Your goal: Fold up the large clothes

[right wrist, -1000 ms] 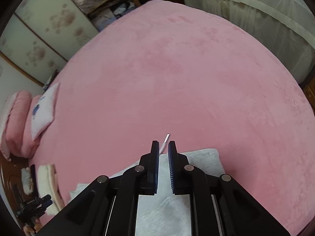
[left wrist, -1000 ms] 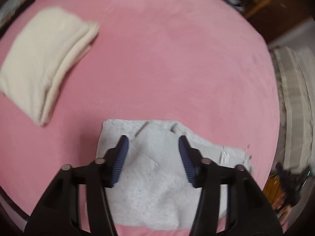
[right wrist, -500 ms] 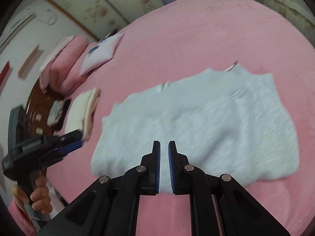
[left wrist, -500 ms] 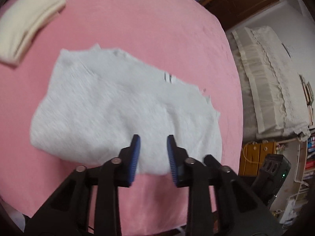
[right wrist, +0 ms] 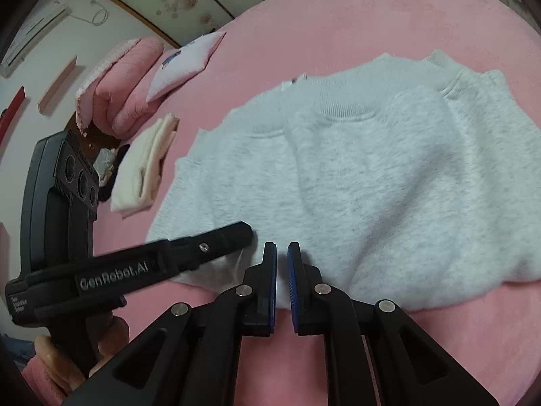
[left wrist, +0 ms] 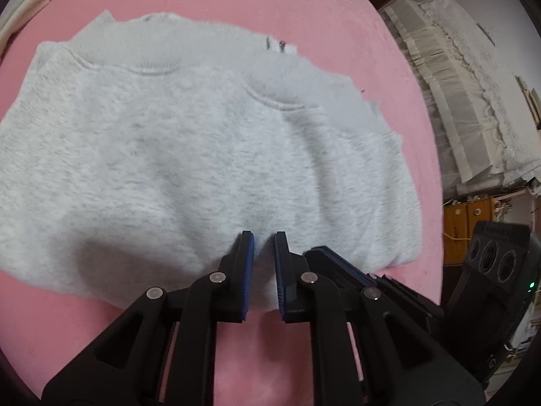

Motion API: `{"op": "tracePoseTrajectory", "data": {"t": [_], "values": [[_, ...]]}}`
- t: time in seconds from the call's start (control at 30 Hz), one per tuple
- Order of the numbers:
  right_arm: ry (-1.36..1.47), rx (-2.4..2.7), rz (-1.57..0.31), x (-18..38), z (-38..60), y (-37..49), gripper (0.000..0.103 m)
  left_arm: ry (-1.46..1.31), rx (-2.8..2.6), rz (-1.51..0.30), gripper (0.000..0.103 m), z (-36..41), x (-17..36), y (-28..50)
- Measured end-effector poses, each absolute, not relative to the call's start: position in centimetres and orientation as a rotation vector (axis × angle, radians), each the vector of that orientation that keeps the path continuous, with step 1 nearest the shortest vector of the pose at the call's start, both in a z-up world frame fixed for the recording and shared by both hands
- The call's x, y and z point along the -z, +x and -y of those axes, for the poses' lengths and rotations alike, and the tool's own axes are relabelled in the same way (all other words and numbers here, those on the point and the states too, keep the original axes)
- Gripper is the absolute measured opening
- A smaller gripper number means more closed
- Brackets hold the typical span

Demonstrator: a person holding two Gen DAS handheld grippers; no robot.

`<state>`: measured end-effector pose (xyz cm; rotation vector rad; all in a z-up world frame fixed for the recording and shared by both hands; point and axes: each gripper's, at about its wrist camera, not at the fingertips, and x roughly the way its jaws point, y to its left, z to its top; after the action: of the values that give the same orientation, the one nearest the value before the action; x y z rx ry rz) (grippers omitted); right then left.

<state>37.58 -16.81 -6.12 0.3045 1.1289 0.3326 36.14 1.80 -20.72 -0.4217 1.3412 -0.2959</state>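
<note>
One grey sweatshirt (left wrist: 203, 155) lies folded on the pink bedspread (left wrist: 236, 10), its ribbed collar edges towards the far side and its near folded edge facing both cameras. There are two tongs. The left gripper (left wrist: 264, 267) has its two blue-padded fingers over the sweatshirt's near edge, with grey fabric showing in the narrow gap between them; its jaws are closing, and whether the pads already press the cloth cannot be told. The right gripper (right wrist: 281, 280) sits at the same near edge, just beside the left one towards the sweatshirt's other end; its jaws are nearly clenched, with a thin strip of fabric visible in the gap, though a firm pinch cannot be confirmed. In the right wrist view the left gripper's black body lies across the sweatshirt's near corner, held by a hand (right wrist: 111, 341).

Beyond the sweatshirt, to one side, lies one folded cream garment (right wrist: 145, 165). Farther from it are one pink rolled quilt (right wrist: 125, 77) and one white pillow (right wrist: 186, 64). On the sweatshirt's opposite side hangs one pale curtain (left wrist: 463, 84).
</note>
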Motion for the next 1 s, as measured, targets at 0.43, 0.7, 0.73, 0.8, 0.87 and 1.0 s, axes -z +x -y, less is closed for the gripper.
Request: {"op": "tracePoseTrajectory", "data": {"t": [0.43, 0.7, 0.73, 0.8, 0.87, 1.0], "values": [[0.353, -0.134, -1.045, 11.4, 26.6, 40.2, 0.0, -0.454, 0.013, -1.235, 0.001, -7.8, 23.1, 34.9], [0.265, 0.181, -1.054, 12.7, 35.7, 38.3, 0.0, -0.241, -0.275, -1.272, 0.001, -13.2, 25.4, 34.9], [0.238, 0.194, -1.053, 12.7, 36.3, 38.2, 0.0, -0.268, -0.271, -1.264, 0.001, -14.0, 25.8, 34.8], [0.2, 0.182, -1.064, 12.9, 36.4, 38.3, 0.0, -0.374, -0.268, -1.253, 0.001, -16.3, 26.8, 34.4], [0.148, 0.204, -1.069, 12.9, 36.0, 38.6, 0.0, -0.37, -0.308, -1.241, 0.001, -17.4, 26.8, 34.6], [0.137, 0.29, -1.067, 12.6, 34.4, 39.1, 0.0, -0.387, -0.401, -1.237, 0.001, -17.1, 26.0, 34.6]]}}
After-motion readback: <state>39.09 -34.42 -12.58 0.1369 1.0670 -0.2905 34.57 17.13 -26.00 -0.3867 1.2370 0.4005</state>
